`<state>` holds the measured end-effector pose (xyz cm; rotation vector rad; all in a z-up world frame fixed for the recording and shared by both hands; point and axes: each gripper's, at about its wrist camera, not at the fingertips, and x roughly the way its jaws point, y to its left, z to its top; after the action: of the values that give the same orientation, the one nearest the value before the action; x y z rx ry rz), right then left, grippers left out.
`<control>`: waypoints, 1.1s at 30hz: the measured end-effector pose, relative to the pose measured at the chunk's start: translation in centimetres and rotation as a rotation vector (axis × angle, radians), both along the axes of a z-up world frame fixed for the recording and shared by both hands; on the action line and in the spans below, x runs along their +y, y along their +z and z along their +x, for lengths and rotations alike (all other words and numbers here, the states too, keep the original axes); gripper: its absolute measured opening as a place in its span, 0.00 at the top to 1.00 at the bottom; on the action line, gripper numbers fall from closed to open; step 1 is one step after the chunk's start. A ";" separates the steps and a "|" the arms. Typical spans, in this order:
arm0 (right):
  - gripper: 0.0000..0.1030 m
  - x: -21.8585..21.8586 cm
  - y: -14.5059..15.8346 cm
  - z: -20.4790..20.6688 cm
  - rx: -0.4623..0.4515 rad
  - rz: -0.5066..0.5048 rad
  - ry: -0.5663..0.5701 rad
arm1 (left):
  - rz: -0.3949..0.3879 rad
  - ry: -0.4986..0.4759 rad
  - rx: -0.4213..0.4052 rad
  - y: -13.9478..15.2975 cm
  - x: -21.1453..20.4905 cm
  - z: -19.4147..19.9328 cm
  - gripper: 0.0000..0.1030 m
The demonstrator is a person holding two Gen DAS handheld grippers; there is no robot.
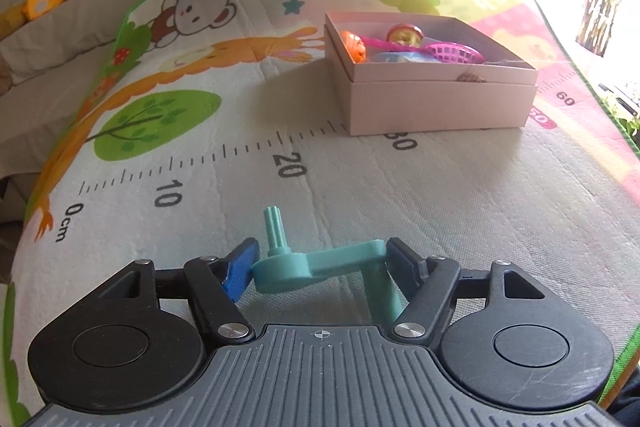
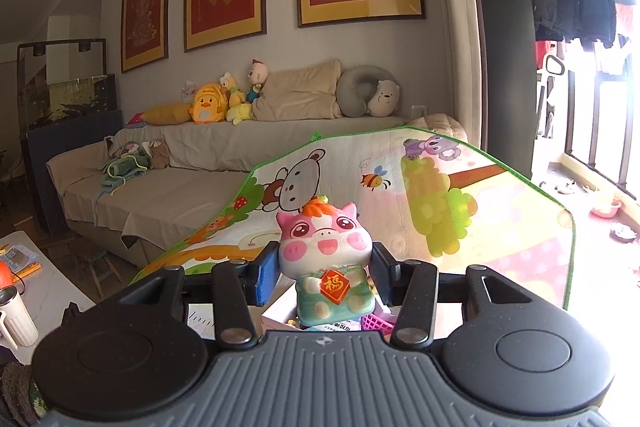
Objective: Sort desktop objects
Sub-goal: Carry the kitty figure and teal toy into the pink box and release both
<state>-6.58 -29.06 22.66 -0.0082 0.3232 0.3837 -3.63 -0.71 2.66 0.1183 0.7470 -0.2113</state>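
Box [image 1: 440, 103]: at 1 o'clock; holds orange toy [image 1: 354, 45], pink basket [image 1: 456, 53].
Left gripper [image 1: 320, 267]: pads touching teal crank [image 1: 316, 263].
Right gripper [image 2: 324, 267]: clamped on pig [image 2: 324, 247].

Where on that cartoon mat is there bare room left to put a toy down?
Bare mat lies between the teal crank piece and the pink box, and left of the box around the printed tree. The box itself is crowded with toys.

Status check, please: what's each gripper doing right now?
Left gripper clamped on teal crank, on the mat. Right gripper holds pig toy above box. Nothing blocking.
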 end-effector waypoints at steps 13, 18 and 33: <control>0.54 -0.9 6.1 5.5 0.024 0.097 0.033 | -0.088 -0.181 -0.339 16.9 -4.8 6.0 0.27; 0.54 -1.2 3.1 14.0 0.233 0.124 -0.027 | -0.170 -0.232 -0.219 14.8 -7.4 13.0 0.27; 0.20 -2.5 -9.1 15.9 0.332 0.147 -0.193 | -0.003 -0.123 -0.184 3.6 -3.0 7.9 0.00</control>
<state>9.35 -31.58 13.58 0.2309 0.6175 0.2150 4.28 -3.68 6.23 0.1787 0.5568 -0.3141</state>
